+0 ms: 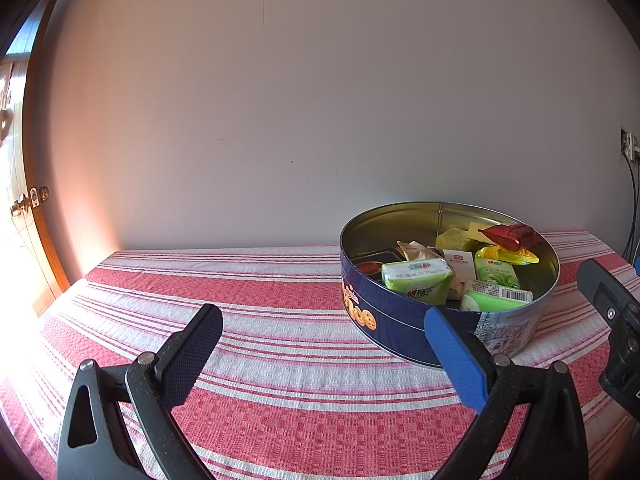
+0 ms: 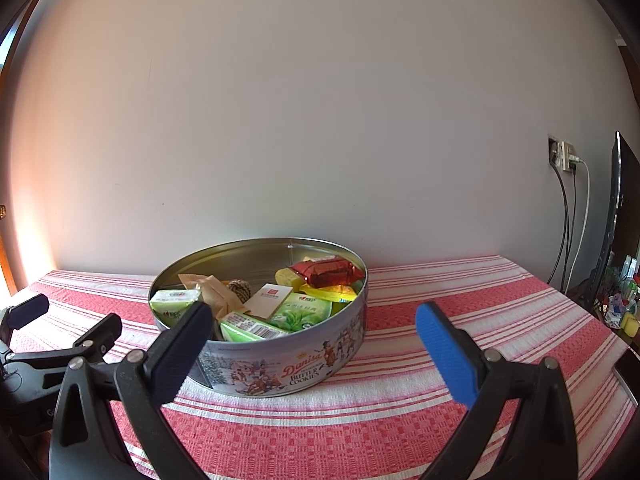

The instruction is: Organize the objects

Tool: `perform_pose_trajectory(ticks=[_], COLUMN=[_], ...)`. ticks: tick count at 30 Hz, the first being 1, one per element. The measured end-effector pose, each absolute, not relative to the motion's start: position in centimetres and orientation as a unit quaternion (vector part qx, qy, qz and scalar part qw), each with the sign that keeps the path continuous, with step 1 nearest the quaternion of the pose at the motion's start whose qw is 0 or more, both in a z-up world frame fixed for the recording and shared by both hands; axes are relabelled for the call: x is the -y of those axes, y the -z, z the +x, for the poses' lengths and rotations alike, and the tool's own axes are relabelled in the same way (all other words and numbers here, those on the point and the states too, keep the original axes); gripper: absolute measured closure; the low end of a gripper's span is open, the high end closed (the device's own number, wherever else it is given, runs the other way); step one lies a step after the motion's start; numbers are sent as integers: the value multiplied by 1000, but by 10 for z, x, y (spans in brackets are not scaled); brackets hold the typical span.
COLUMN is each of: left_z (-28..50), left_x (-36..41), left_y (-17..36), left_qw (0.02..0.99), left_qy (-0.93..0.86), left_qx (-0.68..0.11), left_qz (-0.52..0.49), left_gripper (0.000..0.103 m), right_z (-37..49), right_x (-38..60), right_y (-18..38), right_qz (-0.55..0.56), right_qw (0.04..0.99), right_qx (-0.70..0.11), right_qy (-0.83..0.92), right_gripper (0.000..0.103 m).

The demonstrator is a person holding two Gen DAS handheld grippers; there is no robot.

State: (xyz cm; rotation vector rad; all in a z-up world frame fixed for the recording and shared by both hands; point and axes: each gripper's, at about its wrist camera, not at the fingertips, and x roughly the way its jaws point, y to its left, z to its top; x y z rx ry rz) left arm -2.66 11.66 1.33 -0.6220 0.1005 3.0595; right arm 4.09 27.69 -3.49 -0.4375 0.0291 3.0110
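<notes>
Filled cookie tin (image 2: 280, 364) on striped tablecloth (image 2: 420, 412)

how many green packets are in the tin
3 visible in the tin: one by its left wall, one at the front rim, one right of centre. Others may lie hidden underneath.

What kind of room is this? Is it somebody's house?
Probably a room in a home. A table wears a red-and-white striped cloth, with a butter cookie tin full of snack packets on it. A wooden door with a brass handle stands at the left, and a wall socket has cables plugged in.
</notes>
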Motion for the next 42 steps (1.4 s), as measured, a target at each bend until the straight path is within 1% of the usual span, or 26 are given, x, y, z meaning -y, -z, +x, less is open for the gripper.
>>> perform_pose_trajectory(ticks=[42], left_z=[-34], left_x=[-122], left_y=[-12], left_qw=[-4], left_qy=[-977], left_qx=[-28], left_qz=[-213], left_gripper=[1], right_z=[41], right_x=[-275], right_y=[34], right_qz=[-143], right_qw=[51], right_qx=[-10], right_qy=[-988], right_gripper=[0])
